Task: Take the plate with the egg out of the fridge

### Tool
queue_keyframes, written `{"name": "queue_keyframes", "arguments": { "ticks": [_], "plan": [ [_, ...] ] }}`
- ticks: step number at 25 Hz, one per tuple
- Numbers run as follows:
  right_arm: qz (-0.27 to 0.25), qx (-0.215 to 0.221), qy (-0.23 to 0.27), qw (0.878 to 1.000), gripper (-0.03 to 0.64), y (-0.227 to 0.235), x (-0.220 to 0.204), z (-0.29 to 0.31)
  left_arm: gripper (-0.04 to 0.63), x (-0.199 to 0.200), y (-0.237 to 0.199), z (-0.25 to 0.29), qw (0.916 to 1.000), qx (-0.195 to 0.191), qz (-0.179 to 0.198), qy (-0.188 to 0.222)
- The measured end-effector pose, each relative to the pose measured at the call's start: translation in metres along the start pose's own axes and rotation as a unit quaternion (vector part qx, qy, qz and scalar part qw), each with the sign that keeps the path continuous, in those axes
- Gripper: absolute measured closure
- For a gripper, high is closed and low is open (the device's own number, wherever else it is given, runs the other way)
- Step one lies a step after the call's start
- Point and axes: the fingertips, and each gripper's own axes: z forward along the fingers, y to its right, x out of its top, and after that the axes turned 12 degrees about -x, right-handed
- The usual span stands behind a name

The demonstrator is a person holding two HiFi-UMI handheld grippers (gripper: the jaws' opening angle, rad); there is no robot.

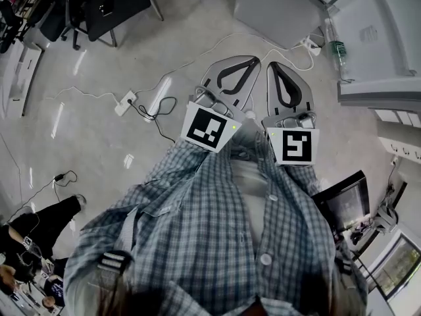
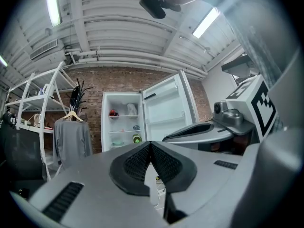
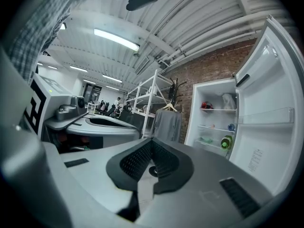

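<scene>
The fridge [image 2: 122, 121] stands open several steps ahead against a brick wall, its door [image 2: 166, 109] swung right. Its shelves hold a red item [image 2: 113, 112], a white item [image 2: 131, 109] and a green bottle [image 2: 137, 138]. A pale greenish dish [image 2: 117, 144] lies on a lower shelf; no egg can be made out at this distance. My left gripper [image 2: 151, 144] and right gripper [image 3: 152, 142] are both shut and empty, held side by side at chest height. The head view shows the left gripper [image 1: 252, 62], the right gripper [image 1: 275, 66] and the fridge [image 1: 375, 38] at the upper right.
A grey garment [image 2: 71, 137] hangs on a coat rack left of the fridge, beside a white shelving rack [image 2: 33, 103]. A power strip [image 1: 125, 103] with cables lies on the floor. A black chair [image 1: 99, 8] stands far left, a dark monitor [image 1: 345, 204] at the right.
</scene>
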Motion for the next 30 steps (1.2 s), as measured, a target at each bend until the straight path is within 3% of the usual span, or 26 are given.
{"name": "queue_keyframes", "arguments": {
  "ticks": [11, 16, 30],
  "plan": [
    [0.006, 0.010, -0.009, 1.000, 0.611, 0.021, -0.019, 0.036, 0.588, -0.016, -0.024, 0.031, 0.9999, 0.008, -0.001, -0.013],
    [0.024, 0.020, 0.013, 0.999, 0.611, 0.033, -0.012, 0.073, 0.588, -0.023, -0.053, 0.057, 0.9996, 0.021, -0.001, -0.020],
    [0.013, 0.034, 0.021, 0.999, 0.611, 0.109, -0.015, 0.178, 0.588, -0.031, -0.128, 0.156, 0.9990, 0.038, -0.006, -0.023]
  ]
}}
